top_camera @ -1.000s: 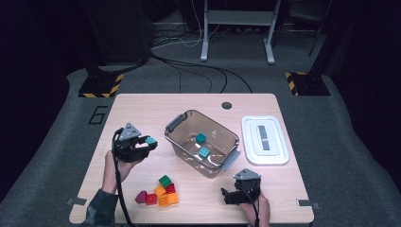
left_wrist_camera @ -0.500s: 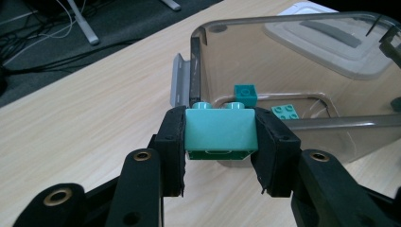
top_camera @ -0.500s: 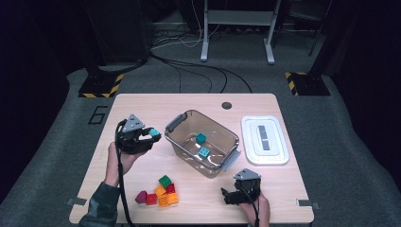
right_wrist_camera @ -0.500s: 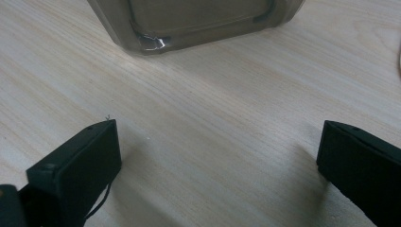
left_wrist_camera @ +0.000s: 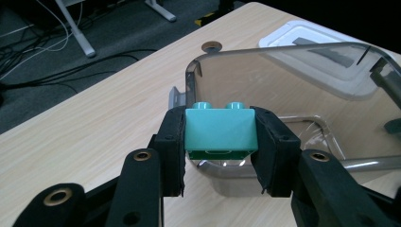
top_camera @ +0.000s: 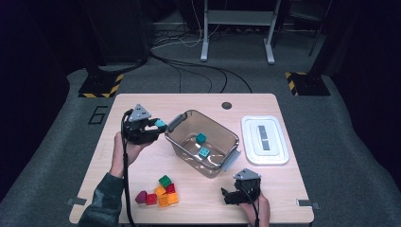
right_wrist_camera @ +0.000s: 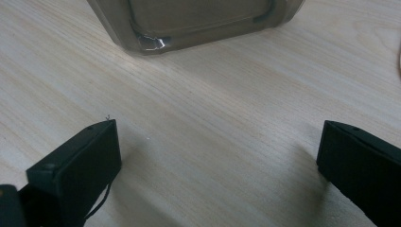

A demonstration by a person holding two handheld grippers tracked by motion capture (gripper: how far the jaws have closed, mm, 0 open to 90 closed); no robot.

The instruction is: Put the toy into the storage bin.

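A teal brick (left_wrist_camera: 220,129) sits clamped between the pads of my left gripper (left_wrist_camera: 221,149), which is shut on it. From above, that left gripper (top_camera: 153,128) hangs just left of the clear plastic bin (top_camera: 182,122), with the teal brick (top_camera: 161,124) at the bin's near handle. Two teal bricks (top_camera: 202,144) lie inside the bin. My right gripper (top_camera: 228,196) rests low on the table near the front edge, its jaws wide apart on bare wood (right_wrist_camera: 213,151). The bin's bottom corner (right_wrist_camera: 151,40) lies ahead of it.
A small pile of loose bricks (top_camera: 158,191), green, red, orange and magenta, lies front left on the table. The bin's white lid (top_camera: 265,139) lies flat to the right of the bin. A round hole (top_camera: 226,105) marks the table's far edge.
My left gripper has risen and moved right toward the bin's left rim, carrying the teal brick. The right gripper has stayed where it was.
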